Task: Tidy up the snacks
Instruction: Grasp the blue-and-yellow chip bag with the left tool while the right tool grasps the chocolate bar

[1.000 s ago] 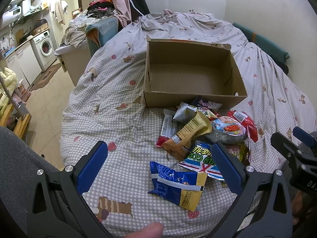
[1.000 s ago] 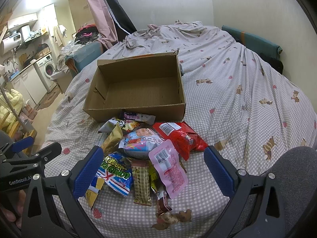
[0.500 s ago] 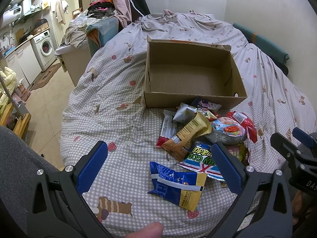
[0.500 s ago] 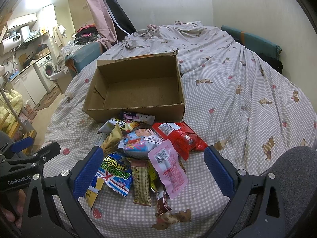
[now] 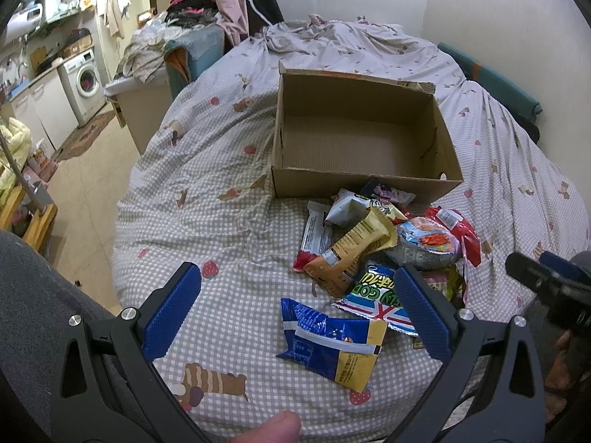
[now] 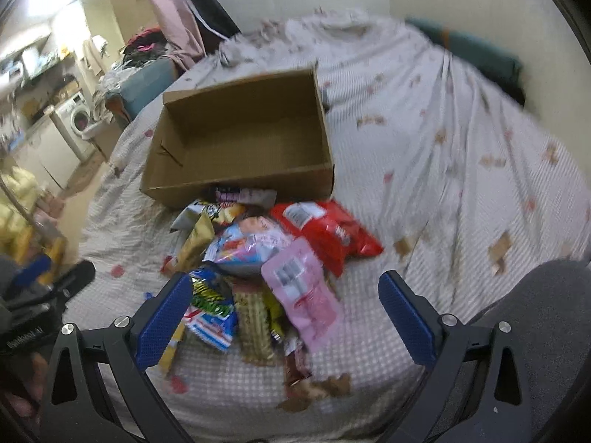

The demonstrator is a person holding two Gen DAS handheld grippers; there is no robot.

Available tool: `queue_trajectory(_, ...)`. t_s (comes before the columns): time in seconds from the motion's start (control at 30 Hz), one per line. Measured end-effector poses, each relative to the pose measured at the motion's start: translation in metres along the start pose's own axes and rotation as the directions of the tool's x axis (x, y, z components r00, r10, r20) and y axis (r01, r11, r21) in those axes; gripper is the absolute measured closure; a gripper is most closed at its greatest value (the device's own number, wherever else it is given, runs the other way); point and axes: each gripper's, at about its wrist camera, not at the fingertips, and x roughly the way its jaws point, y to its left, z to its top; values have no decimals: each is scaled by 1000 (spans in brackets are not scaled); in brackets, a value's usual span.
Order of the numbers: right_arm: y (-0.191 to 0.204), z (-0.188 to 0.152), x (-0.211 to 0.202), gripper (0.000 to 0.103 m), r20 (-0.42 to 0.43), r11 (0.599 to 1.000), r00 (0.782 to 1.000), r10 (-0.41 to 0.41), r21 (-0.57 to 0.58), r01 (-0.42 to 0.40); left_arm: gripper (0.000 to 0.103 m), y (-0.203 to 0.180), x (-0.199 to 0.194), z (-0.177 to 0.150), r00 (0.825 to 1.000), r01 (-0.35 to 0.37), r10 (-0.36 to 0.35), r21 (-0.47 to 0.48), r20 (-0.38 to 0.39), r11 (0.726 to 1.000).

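An empty open cardboard box (image 5: 362, 140) sits on the bed; it also shows in the right wrist view (image 6: 240, 140). A pile of snack packets lies in front of it: a blue and yellow packet (image 5: 332, 343) nearest, a tan packet (image 5: 351, 251), a red bag (image 6: 328, 229), a pink pouch (image 6: 303, 288). My left gripper (image 5: 295, 310) is open and empty, held above the blue and yellow packet. My right gripper (image 6: 284, 317) is open and empty above the pink pouch; that view is blurred.
The bed has a checked cover (image 5: 221, 192) with a rumpled sheet at its far end. A washing machine (image 5: 86, 81) and floor lie to the left. A clothes-covered bin (image 5: 147, 85) stands beside the bed. A wall runs along the right.
The right gripper has moved forward and down toward the snack pile, blurring its view. The left gripper has barely moved. Both stay open.
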Motion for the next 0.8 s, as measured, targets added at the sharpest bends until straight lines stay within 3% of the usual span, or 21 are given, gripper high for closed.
queue_trajectory(0.1, -10, 5, 11, 13, -110, 998, 993, 52, 46, -48, 0, 5, 2, 1, 1000, -2, 2, -25, -19, 1000)
queue_trajectory(0.17, -11, 3, 25, 19, -217, 996, 973, 82, 57, -71, 0, 9, 4, 2, 999, -7, 6, -43, -31, 999)
queue_trajectory(0.27, -7, -9, 53, 25, -397, 996, 913, 90, 50, -77, 0, 16, 10, 5, 998, -16, 12, -68, -64, 998)
queue_trajectory(0.33, -3, -22, 73, 38, -507, 997, 858, 79, 37, -70, 0, 20, 15, 8, 996, -20, 13, -83, -89, 996)
queue_trajectory(0.43, 4, -32, 92, 48, -575, 999, 817, 34, -13, -50, 0, 26, 18, 9, 995, -23, 11, -116, -102, 993)
queue_trajectory(0.5, 9, -36, 101, 52, -587, 998, 809, 9, -40, -40, 0, 30, 20, 7, 994, -19, 4, -133, -111, 991)
queue_trajectory(0.67, 11, -46, 117, 83, -610, 997, 791, -53, -75, 9, 0, 31, 21, 6, 994, -17, 1, -138, -114, 990)
queue_trajectory(0.8, 14, -45, 98, 84, -586, 997, 809, -40, -72, -3, 0, 35, 24, 6, 991, -3, -19, -169, -133, 986)
